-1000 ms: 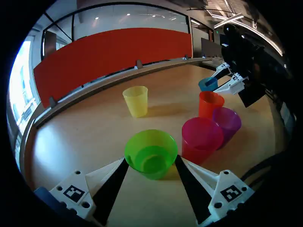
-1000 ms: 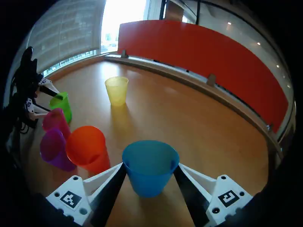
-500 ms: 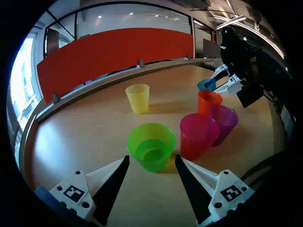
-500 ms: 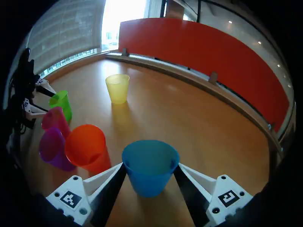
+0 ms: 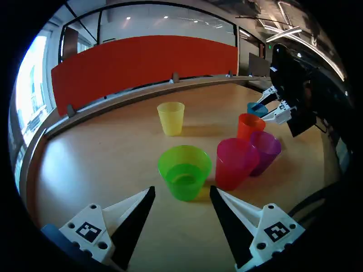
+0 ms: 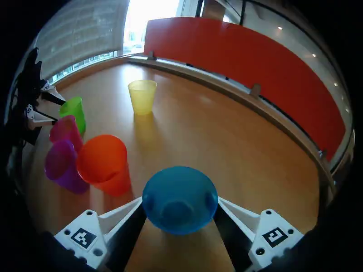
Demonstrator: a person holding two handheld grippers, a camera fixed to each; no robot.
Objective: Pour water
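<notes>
A green cup (image 5: 184,172) stands on the wooden table (image 5: 100,154) just ahead of my left gripper (image 5: 182,189). That gripper is open, and its fingertips (image 5: 152,190) are clear of the cup. A paler level shows inside the cup. My right gripper (image 6: 179,213) is shut on a blue cup (image 6: 179,199), which tips so its inside faces the camera. From the left gripper view, the right gripper (image 5: 272,105) and the blue cup (image 5: 257,109) are at the far right. The right gripper view has the green cup (image 6: 74,114) and the left gripper (image 6: 41,105) at the far left.
Pink (image 5: 236,161), purple (image 5: 265,152) and orange (image 5: 249,126) cups stand in a tight group between the two grippers. A yellow cup (image 5: 171,118) stands alone farther back. A red partition (image 5: 145,63) runs along the table's far edge.
My left gripper let go of the green cup and drew back from it. The blue cup in my right gripper tipped, so more of its inside shows.
</notes>
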